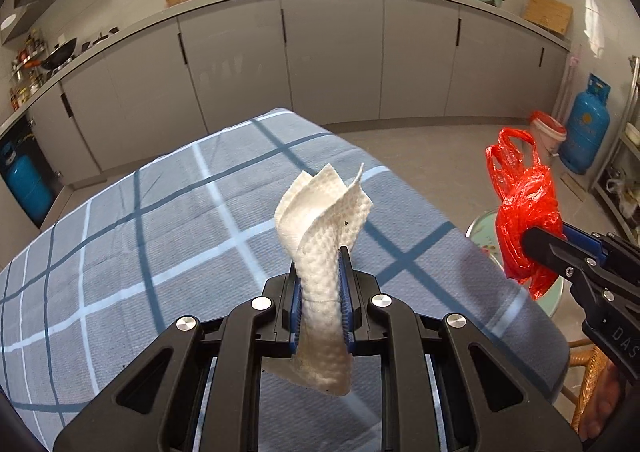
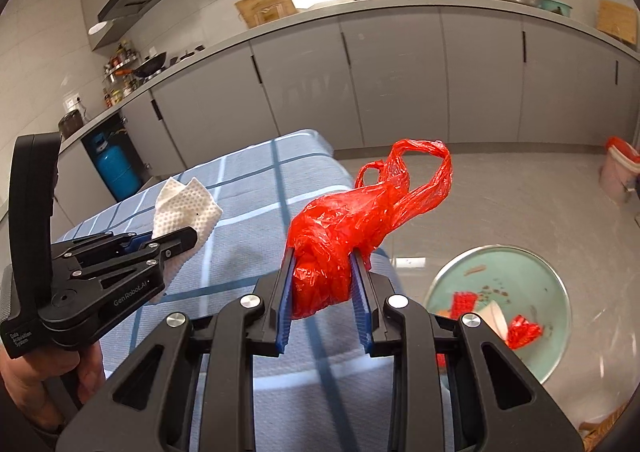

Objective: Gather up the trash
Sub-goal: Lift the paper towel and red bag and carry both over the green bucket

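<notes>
My left gripper (image 1: 320, 258) is shut on a crumpled white paper towel (image 1: 324, 219) that sticks up between its blue pads, above the blue plaid tablecloth (image 1: 160, 244). My right gripper (image 2: 323, 258) is shut on a scrunched red plastic bag (image 2: 352, 223), its handles flopping to the right. In the left wrist view the right gripper (image 1: 532, 248) holds the red bag (image 1: 520, 203) past the table's right edge. The right wrist view shows the left gripper (image 2: 192, 238) with the paper towel (image 2: 184, 211) over the tablecloth (image 2: 248, 211).
A round teal stool top (image 2: 532, 272) right of the table carries a paper cup (image 2: 494, 316) and red scraps (image 2: 522, 334). A bin lined in red (image 1: 548, 131) stands by a blue gas cylinder (image 1: 586, 123). Grey cabinets (image 1: 332, 51) with a sink counter run along the back.
</notes>
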A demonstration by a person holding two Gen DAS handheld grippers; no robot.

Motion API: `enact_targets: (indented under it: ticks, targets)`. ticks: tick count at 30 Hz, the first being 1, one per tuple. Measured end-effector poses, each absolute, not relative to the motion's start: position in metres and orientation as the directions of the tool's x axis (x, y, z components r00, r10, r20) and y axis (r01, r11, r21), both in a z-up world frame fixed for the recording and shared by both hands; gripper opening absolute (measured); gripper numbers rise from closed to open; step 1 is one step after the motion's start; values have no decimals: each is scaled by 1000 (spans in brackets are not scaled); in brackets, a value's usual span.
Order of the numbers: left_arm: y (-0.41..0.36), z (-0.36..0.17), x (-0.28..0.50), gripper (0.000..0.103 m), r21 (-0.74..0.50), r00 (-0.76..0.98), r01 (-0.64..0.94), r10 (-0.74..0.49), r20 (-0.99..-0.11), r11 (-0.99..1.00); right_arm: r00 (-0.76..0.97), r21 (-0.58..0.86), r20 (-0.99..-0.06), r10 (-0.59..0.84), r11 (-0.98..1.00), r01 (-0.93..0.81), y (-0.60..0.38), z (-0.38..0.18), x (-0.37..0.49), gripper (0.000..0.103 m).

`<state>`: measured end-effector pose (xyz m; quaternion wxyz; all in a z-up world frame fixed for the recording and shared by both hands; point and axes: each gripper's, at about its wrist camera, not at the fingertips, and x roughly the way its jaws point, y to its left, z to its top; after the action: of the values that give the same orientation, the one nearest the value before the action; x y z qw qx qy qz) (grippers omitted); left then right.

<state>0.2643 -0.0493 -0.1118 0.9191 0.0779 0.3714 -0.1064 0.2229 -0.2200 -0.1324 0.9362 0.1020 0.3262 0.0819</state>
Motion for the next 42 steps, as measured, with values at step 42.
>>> enact_targets:
  ticks: [42]
  targets:
    - [-225,-129,272,17,95,604,541,-308,-735,836,781,239,-624,5,953,185,-370,-159,194,28]
